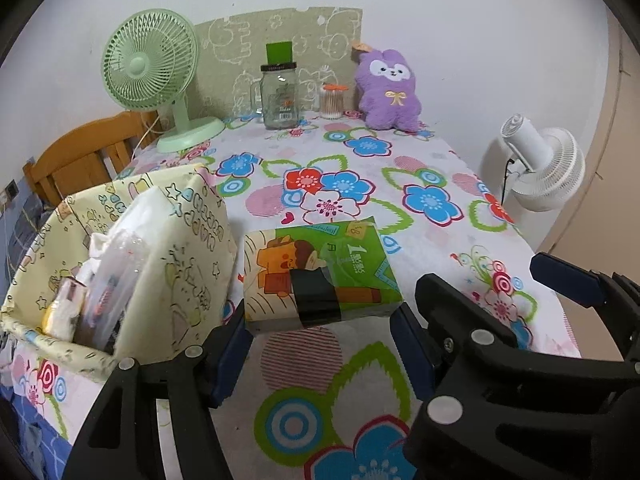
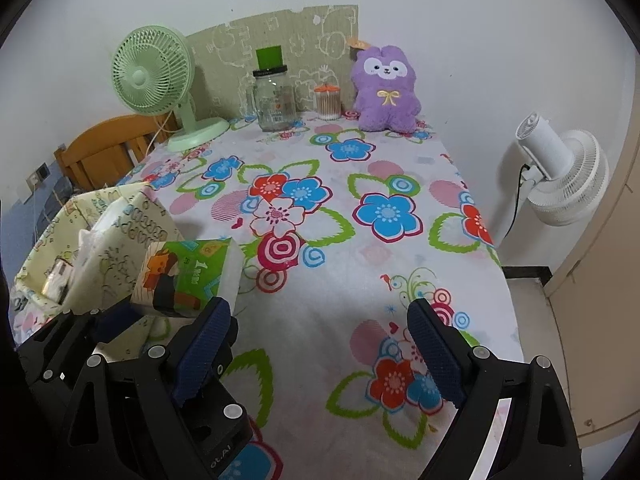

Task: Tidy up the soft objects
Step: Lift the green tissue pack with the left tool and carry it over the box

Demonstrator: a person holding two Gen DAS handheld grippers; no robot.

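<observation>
Where the left tool (image 1: 320, 340) pinches it, the green-and-yellow cartoon-printed tissue pack (image 1: 320, 272), black-taped, sits above the floral table (image 1: 400, 168) beside the fabric basket (image 1: 192, 264). Right tool (image 2: 320, 352) spread, holding nothing.

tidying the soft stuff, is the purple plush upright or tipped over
Upright. The purple plush sits at the table's far end with its face above its bow, its back near the patterned board on the wall.

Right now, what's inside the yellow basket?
The basket holds a white bag, crinkly clear plastic and a small yellowish thing. Whatever lies under them is hidden.
</observation>
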